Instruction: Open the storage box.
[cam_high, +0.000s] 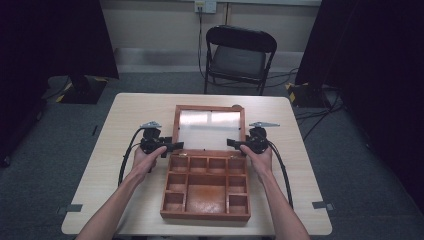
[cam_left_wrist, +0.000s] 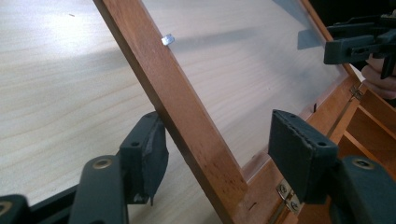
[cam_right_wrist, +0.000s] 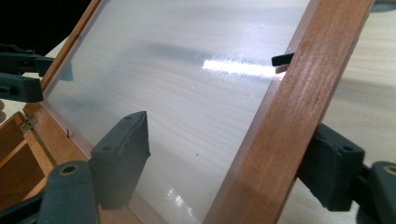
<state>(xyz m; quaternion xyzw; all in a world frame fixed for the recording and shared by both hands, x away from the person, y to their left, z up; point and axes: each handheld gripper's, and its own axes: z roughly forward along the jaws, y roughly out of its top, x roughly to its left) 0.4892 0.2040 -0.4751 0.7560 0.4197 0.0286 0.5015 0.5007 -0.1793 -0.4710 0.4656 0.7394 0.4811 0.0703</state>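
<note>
A wooden compartment box (cam_high: 205, 192) sits open on a pale desk (cam_high: 125, 130), with a person's two forearms reaching in from the near edge. Its hinged lid (cam_high: 209, 127), a wooden frame around a clear pane, stands raised behind the tray of empty compartments. The left gripper (cam_high: 167, 146) straddles the lid's left frame rail (cam_left_wrist: 187, 116); its jaws are wide, with one pad close against the outer face of the rail and the other well clear over the pane. The right gripper (cam_high: 237, 143) mirrors this on the right frame rail (cam_right_wrist: 285, 121), jaws also wide, the rail lying between them with no sign of a squeeze.

The main risk, as I judge it, is that the lid is only cradled, not clamped. If either hand shifts, the lid could swing on its small brass hinges (cam_left_wrist: 287, 196) and drop shut or flop backward. Uneven pushing from the two sides could also twist the frame and strain the hinges, and an inner pad closing carelessly might press on the clear pane (cam_right_wrist: 177, 84)
</note>
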